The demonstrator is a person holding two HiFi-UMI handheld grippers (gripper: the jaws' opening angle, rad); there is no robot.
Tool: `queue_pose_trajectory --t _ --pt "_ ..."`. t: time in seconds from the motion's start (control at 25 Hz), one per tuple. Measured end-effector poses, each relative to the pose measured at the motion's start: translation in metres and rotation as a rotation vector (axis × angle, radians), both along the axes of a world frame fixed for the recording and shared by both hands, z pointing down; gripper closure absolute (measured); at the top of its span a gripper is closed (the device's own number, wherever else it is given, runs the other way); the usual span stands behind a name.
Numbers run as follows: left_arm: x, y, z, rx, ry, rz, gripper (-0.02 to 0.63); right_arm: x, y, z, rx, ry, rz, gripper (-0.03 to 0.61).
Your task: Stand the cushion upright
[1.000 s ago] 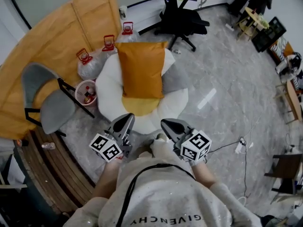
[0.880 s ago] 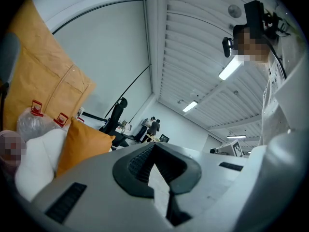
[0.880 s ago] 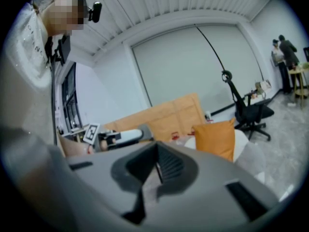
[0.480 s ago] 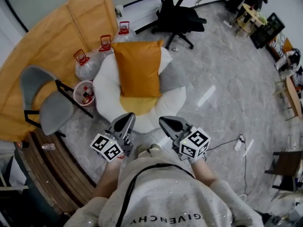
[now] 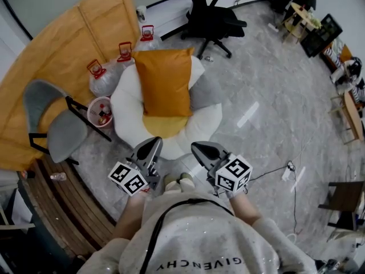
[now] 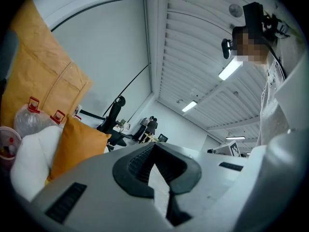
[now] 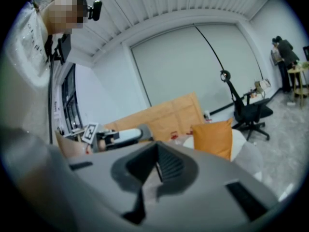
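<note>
The orange cushion (image 5: pixel 164 81) stands on edge on the white floor seat (image 5: pixel 122 108), seemingly propped by its padded back, so the left gripper (image 5: pixel 151 143) and right gripper (image 5: pixel 198 148) hang well apart from it, fingers pressed together on nothing.

Orange cushion (image 5: pixel 164 81) upright on white floor seat (image 5: pixel 124 104)
Left gripper (image 5: pixel 149 148) and right gripper (image 5: pixel 201 149) hover side by side, well short of it

The cushion (image 5: pixel 164 81) is matt orange cloth, the seat pad (image 5: pixel 126 104) plush white (floor (image 5: pixel 268 96) glossy stone).
</note>
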State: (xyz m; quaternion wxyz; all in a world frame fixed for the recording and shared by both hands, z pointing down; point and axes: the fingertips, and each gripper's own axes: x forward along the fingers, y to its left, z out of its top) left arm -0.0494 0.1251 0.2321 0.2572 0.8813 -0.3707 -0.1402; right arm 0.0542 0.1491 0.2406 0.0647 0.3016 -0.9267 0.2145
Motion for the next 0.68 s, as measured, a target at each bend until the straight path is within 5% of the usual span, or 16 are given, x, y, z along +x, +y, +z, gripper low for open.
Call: queue_pose_trajectory --t 0.68 --pt "0.000 0.006 0.025 -0.051 0.017 0.007 0.592 -0.009 -0.006 0.010 -0.012 0.029 -0.022 0.563"
